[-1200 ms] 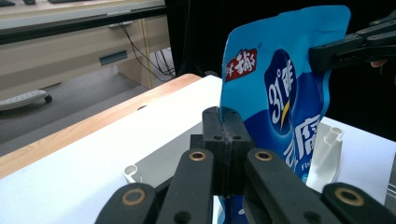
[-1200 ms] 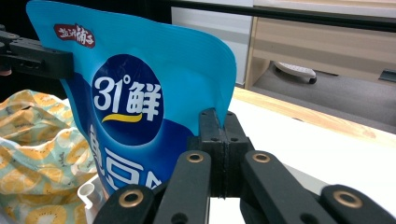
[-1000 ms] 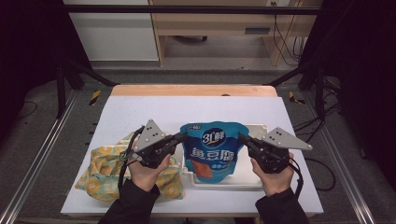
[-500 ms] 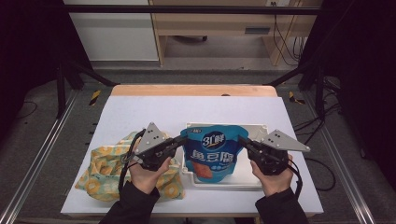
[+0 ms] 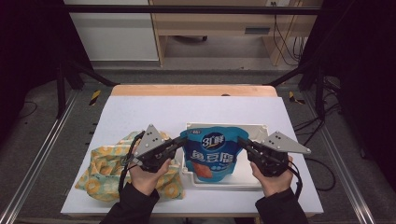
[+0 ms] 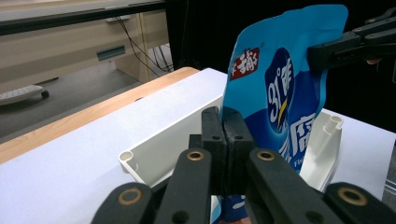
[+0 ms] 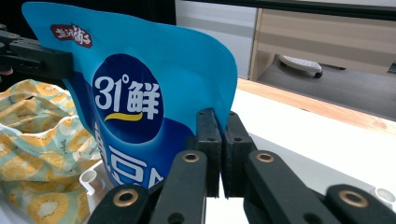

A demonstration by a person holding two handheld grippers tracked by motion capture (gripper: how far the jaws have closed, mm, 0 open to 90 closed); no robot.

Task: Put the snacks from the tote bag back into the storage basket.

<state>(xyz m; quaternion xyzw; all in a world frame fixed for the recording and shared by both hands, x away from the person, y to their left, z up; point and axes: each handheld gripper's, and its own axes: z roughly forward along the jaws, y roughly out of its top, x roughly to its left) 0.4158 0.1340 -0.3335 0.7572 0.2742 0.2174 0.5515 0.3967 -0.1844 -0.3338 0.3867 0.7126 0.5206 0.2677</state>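
High view: each hand-held gripper, left (image 5: pixel 179 141) and right (image 5: pixel 242 142), pinches the blue snack pouch (image 5: pixel 209 152), probably keeping it upright over the white tray (image 5: pixel 259 128).

Right gripper (image 7: pixel 220 140): jaws closing flat on edge of blue pouch (image 7: pixel 140 88) | pouch hanging upright ahead of jaws, white "31°" lettering facing camera | left gripper (image 7: pixel 39 58) pinching pouch's far edge | yellow-patterned cloth (image 7: pixel 37 154) lying beyond-left | white tray (image 7: pixel 93 179) sitting beneath pouch
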